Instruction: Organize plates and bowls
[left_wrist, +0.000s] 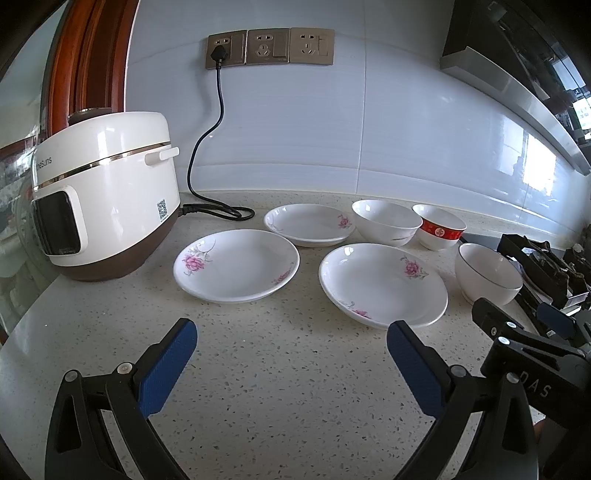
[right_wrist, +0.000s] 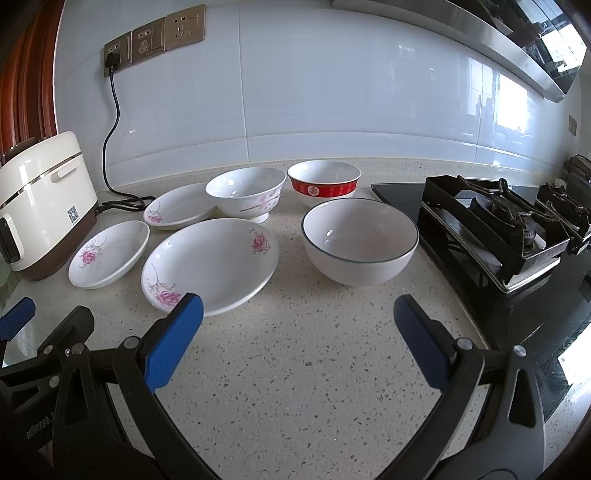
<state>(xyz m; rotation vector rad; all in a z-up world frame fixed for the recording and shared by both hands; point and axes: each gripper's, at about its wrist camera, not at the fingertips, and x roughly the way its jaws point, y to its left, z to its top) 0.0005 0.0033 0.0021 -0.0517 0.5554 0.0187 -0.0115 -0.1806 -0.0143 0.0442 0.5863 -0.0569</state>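
From the left wrist camera, nothing looks sorted yet: three flowered plates and three bowls sit apart on the speckled counter (left_wrist: 258, 369), none stacked. The left gripper (left_wrist: 291, 341) hovers over bare counter with its jaws spread wide and empty. The left plate (left_wrist: 236, 271) lies near the rice cooker (left_wrist: 107, 206), the far plate (left_wrist: 309, 224) behind it, the near plate (left_wrist: 382, 284) to the right. Further right stand the flowered bowl (left_wrist: 386, 221), the red-banded bowl (left_wrist: 439, 227) and the blue-rimmed bowl (left_wrist: 487, 275). All six sit upright, mouths facing up; being round, they have no long axis to speak of. The right gripper (left_wrist: 517, 321) shows at the right edge.

From the right wrist camera, the right gripper (right_wrist: 298, 312) is also wide open and holds nothing, near the near plate (right_wrist: 210, 266) and blue-rimmed bowl (right_wrist: 360, 242). The left plate (right_wrist: 109, 254), far plate (right_wrist: 179, 206), flowered bowl (right_wrist: 245, 194) and red-banded bowl (right_wrist: 324, 181) lie beyond; the gas stove (right_wrist: 495, 229) is at the right. My judgement: the whole job remains, plates to be stacked together and bowls nested
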